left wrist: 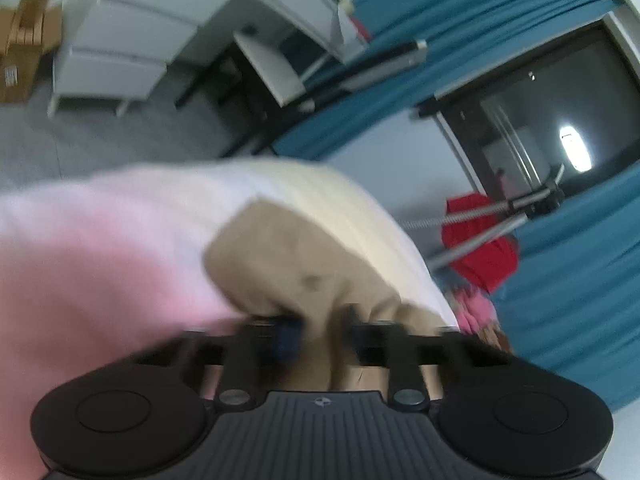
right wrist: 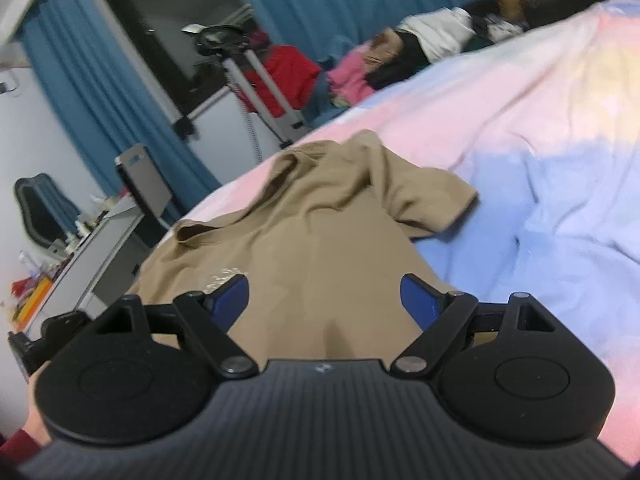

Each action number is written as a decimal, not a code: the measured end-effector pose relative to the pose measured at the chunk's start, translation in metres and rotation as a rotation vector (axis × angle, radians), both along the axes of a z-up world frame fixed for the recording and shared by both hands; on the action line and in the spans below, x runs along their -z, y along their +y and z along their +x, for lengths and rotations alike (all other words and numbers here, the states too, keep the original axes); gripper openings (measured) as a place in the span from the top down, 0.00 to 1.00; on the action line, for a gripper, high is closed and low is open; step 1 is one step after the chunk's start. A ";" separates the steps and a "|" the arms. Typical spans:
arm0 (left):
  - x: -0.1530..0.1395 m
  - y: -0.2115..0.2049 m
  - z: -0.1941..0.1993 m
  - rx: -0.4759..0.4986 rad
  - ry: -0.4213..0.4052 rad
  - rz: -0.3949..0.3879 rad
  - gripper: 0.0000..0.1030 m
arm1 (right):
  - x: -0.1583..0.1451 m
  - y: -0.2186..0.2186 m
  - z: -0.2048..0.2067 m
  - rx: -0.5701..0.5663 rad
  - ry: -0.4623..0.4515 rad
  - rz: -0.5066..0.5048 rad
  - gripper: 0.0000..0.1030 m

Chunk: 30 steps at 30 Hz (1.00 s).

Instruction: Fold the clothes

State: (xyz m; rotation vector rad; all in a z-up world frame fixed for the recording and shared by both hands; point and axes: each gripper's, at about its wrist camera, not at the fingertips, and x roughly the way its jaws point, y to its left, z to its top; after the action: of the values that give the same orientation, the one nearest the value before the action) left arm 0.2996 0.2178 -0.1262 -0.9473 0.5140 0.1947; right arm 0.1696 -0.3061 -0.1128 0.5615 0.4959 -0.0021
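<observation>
A tan T-shirt [right wrist: 320, 220] lies spread and rumpled on a bed with a pink, white and pale blue sheet [right wrist: 520, 128]. One sleeve [right wrist: 432, 196] sticks out to the right. My right gripper [right wrist: 324, 300] is open, its blue-padded fingers [right wrist: 230, 300] hovering over the shirt's lower part. In the blurred left wrist view, my left gripper [left wrist: 320, 328] is shut on a bunched fold of the tan T-shirt [left wrist: 288, 264], over the pink sheet [left wrist: 100, 260].
A pile of pink, white and dark clothes [right wrist: 384, 64] lies at the bed's far side. A red garment [right wrist: 288, 72] hangs on a metal stand [right wrist: 260, 92]. Blue curtains [right wrist: 340, 0], a dark window, a white desk with drawers [left wrist: 120, 40] and cardboard boxes [left wrist: 24, 48] surround the bed.
</observation>
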 end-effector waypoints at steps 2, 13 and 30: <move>-0.020 -0.003 0.006 0.026 0.014 0.138 0.96 | -0.001 -0.001 -0.001 0.011 -0.001 -0.008 0.18; -0.042 -0.043 0.022 0.147 0.138 0.566 0.65 | -0.009 0.007 -0.006 0.013 -0.035 -0.098 0.18; -0.153 -0.175 -0.214 0.384 -0.091 0.808 0.20 | -0.022 0.027 -0.036 -0.031 -0.114 -0.199 0.18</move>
State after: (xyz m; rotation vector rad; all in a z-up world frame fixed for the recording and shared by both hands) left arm 0.0852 0.0428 0.0265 -0.0622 0.4639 0.0011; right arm 0.1340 -0.2792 -0.0904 0.3570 0.3878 0.0097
